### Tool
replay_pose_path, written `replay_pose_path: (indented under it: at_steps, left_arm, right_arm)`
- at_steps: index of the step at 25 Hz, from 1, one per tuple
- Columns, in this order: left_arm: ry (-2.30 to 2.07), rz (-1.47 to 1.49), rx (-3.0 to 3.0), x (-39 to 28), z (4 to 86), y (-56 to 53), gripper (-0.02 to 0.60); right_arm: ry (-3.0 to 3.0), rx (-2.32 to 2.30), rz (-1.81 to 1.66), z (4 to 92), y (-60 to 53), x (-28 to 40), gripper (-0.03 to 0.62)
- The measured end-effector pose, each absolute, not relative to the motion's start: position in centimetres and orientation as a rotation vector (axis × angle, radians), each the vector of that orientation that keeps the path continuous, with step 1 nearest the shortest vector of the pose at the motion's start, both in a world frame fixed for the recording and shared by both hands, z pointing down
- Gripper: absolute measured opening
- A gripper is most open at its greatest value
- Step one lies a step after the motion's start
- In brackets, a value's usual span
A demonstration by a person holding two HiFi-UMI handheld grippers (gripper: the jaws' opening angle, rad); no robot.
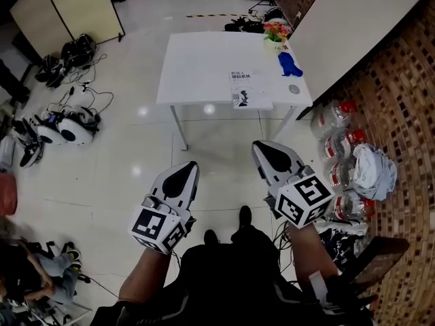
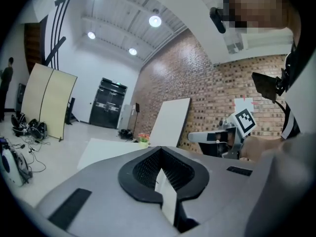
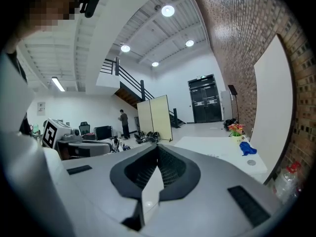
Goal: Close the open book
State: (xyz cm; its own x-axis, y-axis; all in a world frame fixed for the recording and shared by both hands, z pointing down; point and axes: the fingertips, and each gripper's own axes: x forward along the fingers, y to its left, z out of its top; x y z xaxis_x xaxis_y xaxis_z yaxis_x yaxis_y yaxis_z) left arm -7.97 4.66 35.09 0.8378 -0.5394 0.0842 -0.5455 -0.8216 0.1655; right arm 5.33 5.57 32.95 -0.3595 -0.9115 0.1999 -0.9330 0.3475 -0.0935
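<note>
A white printed book [image 1: 240, 88] lies flat near the front edge of the white table [image 1: 197, 66], well ahead of me; I cannot tell how its pages lie. My left gripper [image 1: 182, 175] and right gripper [image 1: 270, 152] hang side by side over the floor, short of the table. Both are shut and hold nothing. In the left gripper view the jaws [image 2: 160, 172] meet in a seam, with the table [image 2: 103, 149] beyond. The right gripper view shows its jaws [image 3: 155, 169] pressed together and the table [image 3: 217, 149] off to the right.
On the table's right end stand a flower pot [image 1: 274, 34], a blue object [image 1: 289, 64] and a small grey disc [image 1: 293, 89]. Water bottles [image 1: 336, 145] and a white board [image 1: 353, 26] line the brick wall. Gear and cables [image 1: 64, 124] lie on the floor at left.
</note>
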Motion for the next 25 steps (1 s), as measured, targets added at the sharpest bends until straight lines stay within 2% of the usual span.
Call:
replay_pose_path:
  at_steps: [8,19,25]
  left_arm:
    - [-0.795,0.042,2.867,-6.5,33.6,14.0,0.002]
    - [-0.824,0.077,2.867,2.1,32.4,30.3,0.002]
    - [-0.834,0.122,2.906,0.4,31.6,36.1,0.002]
  right_arm:
    - [-2.501,1.77,0.27,31.3,16.1,7.0,0.0]
    - [-2.581,1.723,0.233,30.9,32.5,14.3,0.0]
    - [-2.605,1.718,0.214,30.3,37.8,12.5,0.0]
